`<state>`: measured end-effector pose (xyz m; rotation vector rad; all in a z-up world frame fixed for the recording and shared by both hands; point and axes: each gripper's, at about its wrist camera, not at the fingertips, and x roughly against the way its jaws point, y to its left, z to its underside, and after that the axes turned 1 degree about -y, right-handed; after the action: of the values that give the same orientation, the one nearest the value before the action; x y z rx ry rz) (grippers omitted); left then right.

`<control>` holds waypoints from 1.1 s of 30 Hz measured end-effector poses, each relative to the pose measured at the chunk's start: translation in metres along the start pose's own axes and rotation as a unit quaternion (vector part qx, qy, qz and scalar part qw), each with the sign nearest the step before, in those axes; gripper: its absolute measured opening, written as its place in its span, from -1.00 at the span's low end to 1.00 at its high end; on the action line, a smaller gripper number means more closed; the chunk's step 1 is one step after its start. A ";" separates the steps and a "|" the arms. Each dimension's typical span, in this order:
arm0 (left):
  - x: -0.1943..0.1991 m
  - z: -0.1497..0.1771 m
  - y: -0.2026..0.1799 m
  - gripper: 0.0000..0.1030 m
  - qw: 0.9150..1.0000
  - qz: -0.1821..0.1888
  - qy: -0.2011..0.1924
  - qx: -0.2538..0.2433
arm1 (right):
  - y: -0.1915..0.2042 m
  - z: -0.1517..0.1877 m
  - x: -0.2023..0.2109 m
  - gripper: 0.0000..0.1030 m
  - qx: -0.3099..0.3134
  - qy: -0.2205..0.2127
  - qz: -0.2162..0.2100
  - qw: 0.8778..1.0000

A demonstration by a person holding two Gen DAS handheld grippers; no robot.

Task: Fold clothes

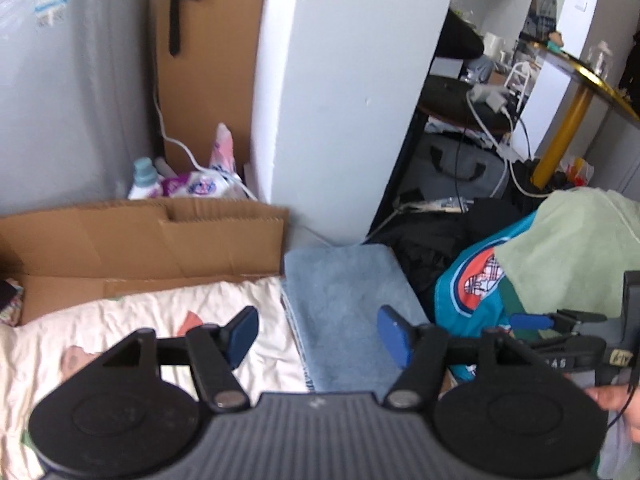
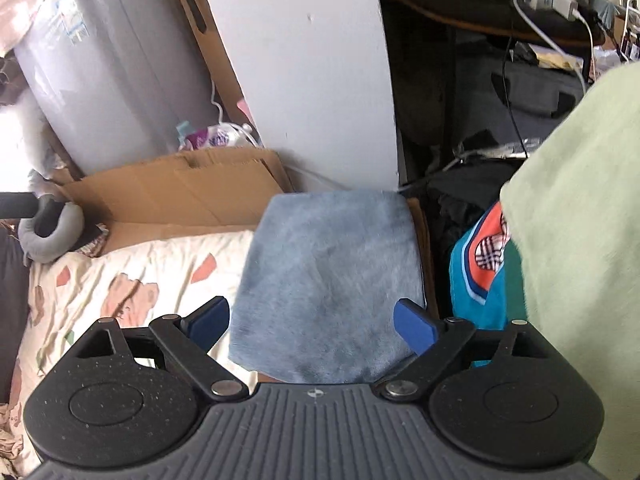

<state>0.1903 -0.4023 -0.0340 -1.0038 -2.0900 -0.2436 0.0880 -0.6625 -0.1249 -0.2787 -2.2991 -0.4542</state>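
A cream bedsheet with pink and green patches [image 2: 120, 280] covers the bed. On its edge lies the folded, square, grey-blue fleecy towel [image 2: 332, 280], beside a heap of pale green cloth [image 2: 580, 220] over a teal printed garment [image 2: 476, 280]. Above the towel, the right claw [image 2: 312, 322] and the left claw [image 1: 318, 334] are spread, holding nothing.
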 end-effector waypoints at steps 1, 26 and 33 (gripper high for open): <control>0.007 0.001 0.004 0.34 1.000 -0.001 0.001 0.005 | 0.000 -0.001 0.004 0.82 -0.004 0.000 0.000 1.000; 0.142 0.059 0.097 0.46 0.994 -0.046 0.015 0.100 | 0.036 0.013 0.074 0.86 0.008 0.027 -0.023 0.999; 0.196 0.074 0.127 0.69 0.989 -0.077 0.023 0.127 | 0.056 0.014 0.099 0.99 0.002 0.032 -0.032 0.999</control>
<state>0.1666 -0.1694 0.0392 -0.6797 -2.0963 -0.0726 0.0297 -0.5994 -0.0493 -0.1859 -2.2519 -0.4841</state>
